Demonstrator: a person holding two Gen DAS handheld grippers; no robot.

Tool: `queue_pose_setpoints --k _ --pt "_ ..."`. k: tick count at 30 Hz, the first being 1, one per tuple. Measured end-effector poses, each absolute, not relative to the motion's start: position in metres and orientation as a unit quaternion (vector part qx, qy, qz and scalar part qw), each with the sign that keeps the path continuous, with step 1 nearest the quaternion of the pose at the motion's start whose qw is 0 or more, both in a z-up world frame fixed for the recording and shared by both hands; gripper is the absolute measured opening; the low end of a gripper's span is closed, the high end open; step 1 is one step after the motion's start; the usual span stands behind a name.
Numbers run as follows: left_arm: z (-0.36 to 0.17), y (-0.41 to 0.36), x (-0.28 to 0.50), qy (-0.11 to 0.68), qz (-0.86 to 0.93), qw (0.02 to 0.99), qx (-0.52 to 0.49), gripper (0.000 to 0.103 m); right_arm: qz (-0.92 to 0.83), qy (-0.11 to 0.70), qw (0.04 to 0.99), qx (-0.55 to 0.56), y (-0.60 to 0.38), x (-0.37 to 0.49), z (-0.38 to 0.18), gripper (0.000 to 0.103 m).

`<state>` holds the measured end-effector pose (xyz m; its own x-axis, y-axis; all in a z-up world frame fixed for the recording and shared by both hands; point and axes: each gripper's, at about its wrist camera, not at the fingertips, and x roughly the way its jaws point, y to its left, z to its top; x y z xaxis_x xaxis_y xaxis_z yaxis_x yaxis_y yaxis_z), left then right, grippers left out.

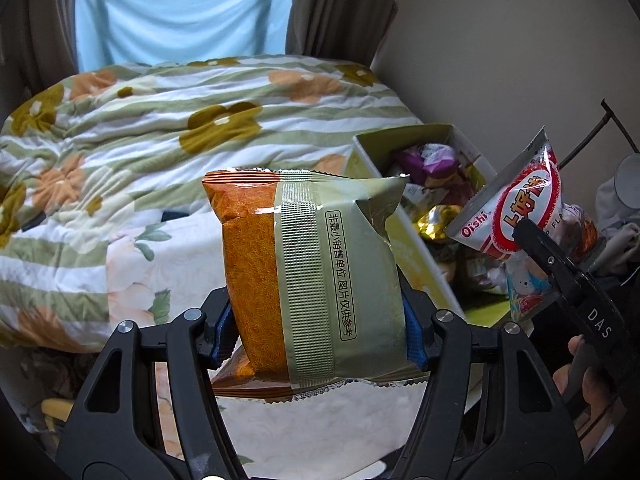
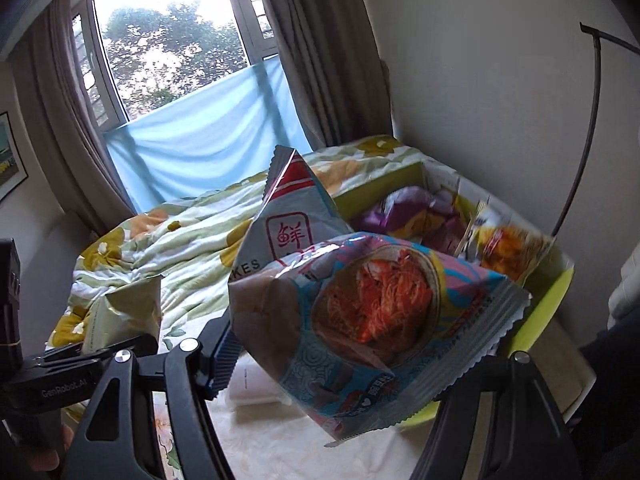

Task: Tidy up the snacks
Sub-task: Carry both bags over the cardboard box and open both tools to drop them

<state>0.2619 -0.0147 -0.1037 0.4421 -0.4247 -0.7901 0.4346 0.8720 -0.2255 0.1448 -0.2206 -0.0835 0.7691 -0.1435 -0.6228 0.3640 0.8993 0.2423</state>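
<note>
Left gripper (image 1: 316,336): clamped on the orange pack (image 1: 308,280), pads pressing its two sides low down. Pack stands upright, clear of everything below, seam side to the camera.
Right gripper (image 2: 332,356): clenched on two packs at once, a blue noodle pack (image 2: 372,320) in front and a white pack (image 2: 288,232) behind it, both jutting up and forward. Right finger hidden behind the foil.
Box (image 1: 372,168): open, green-lined, on the bed beside the wall, to the right of both grippers. Already crowded: purple packs (image 2: 412,208), a gold wrapper (image 1: 434,222), a yellow pack (image 2: 512,248) leaning on the far rim.
Bed: flowered quilt (image 1: 120,140) bunched behind; a pale cloth lies below the grippers.
Risk, double grip: two slick packs in one pinch. Judged likely that one slides out if the gripper tilts or shakes, the white one most, since it sticks far up.
Risk, puffed packs: all three look air-filled, so the pads squeeze a cushion, not a firm edge. A pack could squirm loose, and harder pressure might crush the contents.
Risk, crowding: grippers hang near each other, and in the left view the white pack sits just beside the orange pack's corner. Swinging both toward the box together could knock them.
Risk, full box: little bare floor visible inside. Packs dropped on top may slide over the rim onto the quilt.
</note>
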Motion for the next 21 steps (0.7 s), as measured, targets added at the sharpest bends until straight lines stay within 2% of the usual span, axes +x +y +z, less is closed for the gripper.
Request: queue_pose_setpoints --k 9,19,20,21 --pt "-0.082 -0.134 0.267 0.446 -0.248 0.86 -0.012 0.062 -0.098 0.331 0.925 0.16 -0.325 0.149 -0.069 0.067" --pt "-0.109 -0.241 0.32 0.469 -0.207 0.859 -0.016 0.062 -0.047 0.348 0.927 0.133 -0.395 0.183 -0.082 0.067" --pt "-0.113 -0.245 0.325 0.473 -0.201 0.858 -0.013 0.065 -0.041 0.352 0.926 0.129 -0.398 0.187 -0.084 0.067" --pt "-0.115 -0.248 0.329 0.475 -0.194 0.858 -0.009 0.073 -0.037 0.355 0.926 0.126 -0.402 0.191 -0.086 0.067"
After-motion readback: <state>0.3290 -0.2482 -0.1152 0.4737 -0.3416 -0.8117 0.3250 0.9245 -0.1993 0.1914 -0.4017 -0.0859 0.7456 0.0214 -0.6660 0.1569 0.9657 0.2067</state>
